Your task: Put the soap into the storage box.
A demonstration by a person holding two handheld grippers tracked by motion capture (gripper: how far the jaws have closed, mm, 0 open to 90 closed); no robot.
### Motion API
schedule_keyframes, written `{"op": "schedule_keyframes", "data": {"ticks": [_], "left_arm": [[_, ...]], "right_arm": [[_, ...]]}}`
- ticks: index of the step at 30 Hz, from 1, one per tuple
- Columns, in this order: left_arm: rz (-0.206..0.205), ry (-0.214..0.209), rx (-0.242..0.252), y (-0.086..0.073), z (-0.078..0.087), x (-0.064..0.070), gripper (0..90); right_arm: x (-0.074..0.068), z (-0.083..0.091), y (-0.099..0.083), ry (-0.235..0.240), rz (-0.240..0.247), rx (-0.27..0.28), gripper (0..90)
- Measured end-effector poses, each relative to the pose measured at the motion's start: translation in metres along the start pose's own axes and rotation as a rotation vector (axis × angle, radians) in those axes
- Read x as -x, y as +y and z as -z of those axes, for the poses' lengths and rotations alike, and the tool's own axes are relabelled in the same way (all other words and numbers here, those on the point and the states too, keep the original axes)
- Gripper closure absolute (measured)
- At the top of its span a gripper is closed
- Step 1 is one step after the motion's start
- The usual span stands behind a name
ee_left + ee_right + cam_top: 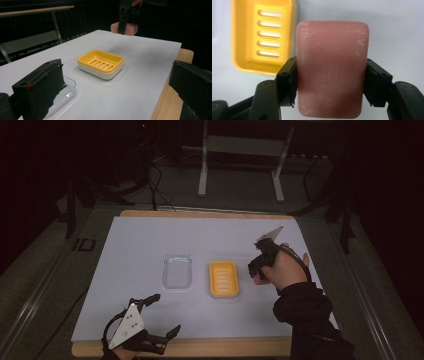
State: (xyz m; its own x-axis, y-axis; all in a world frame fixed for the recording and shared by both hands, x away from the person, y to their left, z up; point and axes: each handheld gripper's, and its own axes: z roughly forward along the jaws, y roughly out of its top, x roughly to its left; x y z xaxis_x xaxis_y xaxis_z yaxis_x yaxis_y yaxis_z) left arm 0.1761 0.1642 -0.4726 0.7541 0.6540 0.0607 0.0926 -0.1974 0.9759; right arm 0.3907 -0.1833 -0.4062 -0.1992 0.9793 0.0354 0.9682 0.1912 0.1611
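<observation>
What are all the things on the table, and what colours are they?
Soap dish: one, yellow with slots in the bottom, on the white sheet near the middle, empty.
Clear tray: one, see-through, on the sheet just left of the soap dish.
Soap bar: one, pink, held above the sheet beside the soap dish.
White sheet: one, covers most of the table top.
Table: one, light wood, edges showing round the sheet.
Metal frame: one, grey, on the floor behind the table.
Left gripper: black, open, at the near edge.
Right gripper: black, gripping the soap.
</observation>
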Motion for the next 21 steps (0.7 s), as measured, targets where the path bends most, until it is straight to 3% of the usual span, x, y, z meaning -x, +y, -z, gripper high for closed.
{"op": "schedule_keyframes", "data": {"ticks": [8, 21], "left_arm": [[-0.002, 0.0, 0.002, 0.0, 0.0, 0.0, 0.5], [-0.003, -0.002, 0.004, 0.0, 0.0, 0.0, 0.5]], "right_arm": [[-0.03, 0.004, 0.004, 0.026, 0.028, 0.021, 37.8], [-0.061, -0.005, 0.011, 0.083, 0.045, 0.026, 37.8]]}}
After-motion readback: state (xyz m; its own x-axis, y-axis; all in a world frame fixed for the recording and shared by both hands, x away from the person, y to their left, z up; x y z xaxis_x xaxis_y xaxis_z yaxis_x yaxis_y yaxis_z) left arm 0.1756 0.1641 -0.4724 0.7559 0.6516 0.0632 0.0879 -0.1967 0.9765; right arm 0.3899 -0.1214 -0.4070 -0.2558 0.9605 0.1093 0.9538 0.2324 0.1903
